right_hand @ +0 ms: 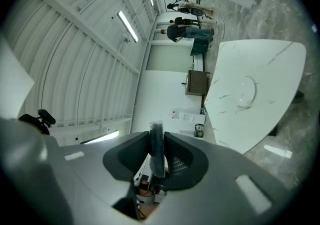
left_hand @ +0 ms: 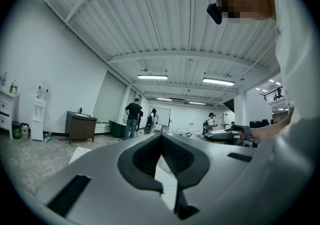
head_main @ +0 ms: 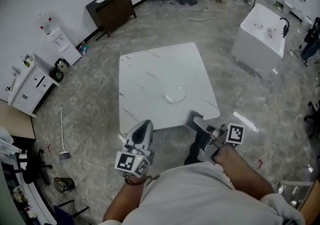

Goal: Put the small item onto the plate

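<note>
Marble table [head_main: 150, 76], clear plate [head_main: 175, 94], grey floor [head_main: 90, 114]

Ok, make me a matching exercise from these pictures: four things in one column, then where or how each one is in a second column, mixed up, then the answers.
Things:
1. plate
2. small item
3. left gripper
4. brown cabinet

Places or states:
A. on the floor against the wall
B. jaws together, nothing between them
C. lying on the white table, nothing on it
D. clamped between the jaws of the right gripper

Pairs: 1-C, 2-D, 3-B, 4-A
</note>
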A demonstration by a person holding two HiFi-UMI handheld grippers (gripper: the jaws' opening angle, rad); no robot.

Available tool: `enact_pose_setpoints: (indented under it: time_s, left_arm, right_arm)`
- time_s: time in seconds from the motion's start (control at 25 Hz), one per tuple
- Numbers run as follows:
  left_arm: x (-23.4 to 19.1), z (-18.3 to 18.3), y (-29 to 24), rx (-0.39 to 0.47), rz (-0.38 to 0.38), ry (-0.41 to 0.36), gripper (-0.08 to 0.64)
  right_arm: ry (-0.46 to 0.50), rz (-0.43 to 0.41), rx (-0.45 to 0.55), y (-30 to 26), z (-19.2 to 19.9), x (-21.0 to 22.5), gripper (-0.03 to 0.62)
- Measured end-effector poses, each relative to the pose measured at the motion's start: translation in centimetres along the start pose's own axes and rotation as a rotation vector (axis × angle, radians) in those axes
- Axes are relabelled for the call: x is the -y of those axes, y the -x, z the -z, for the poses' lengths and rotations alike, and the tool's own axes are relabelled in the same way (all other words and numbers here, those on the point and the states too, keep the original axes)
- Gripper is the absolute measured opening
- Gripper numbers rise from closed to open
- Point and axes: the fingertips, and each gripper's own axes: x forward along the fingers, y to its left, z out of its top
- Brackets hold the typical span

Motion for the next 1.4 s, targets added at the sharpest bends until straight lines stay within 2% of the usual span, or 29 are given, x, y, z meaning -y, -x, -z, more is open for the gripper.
enact_pose_setpoints:
  time_s: [0.28, 0.56, 0.84, 1.16, 1.4]
  left_arm:
    - [-1.4, 0.6, -10.0, 0.003, -0.101, -0.005, 0.006]
    - [-3.6, 1.7, -16.1, -0.014, -0.159, -0.010, 0.006]
    - [-8.2, 3.1, -20.8, -0.029, -0.159, -0.003, 0.006]
    - [-13.9, 6.0, -26.3, -0.074, -0.091, 0.031, 0.006]
    - [-18.3, 8.4, -28.6, -0.115, -0.070, 0.057, 0.006]
  right_arm:
    - [-0.030, 0.001, -0.124, -3.4, -9.8, 3.7, 0.094]
    - [-0.053, 0.032, -0.191, -7.1, -16.1, 8.0, 0.094]
    - [-0.061, 0.089, -0.227, -11.9, -18.7, 13.8, 0.094]
    - [-0.078, 0.219, -0.235, -16.2, -19.5, 22.1, 0.094]
    - [-0.108, 0.319, -0.245, -18.3, -19.5, 29.2, 0.094]
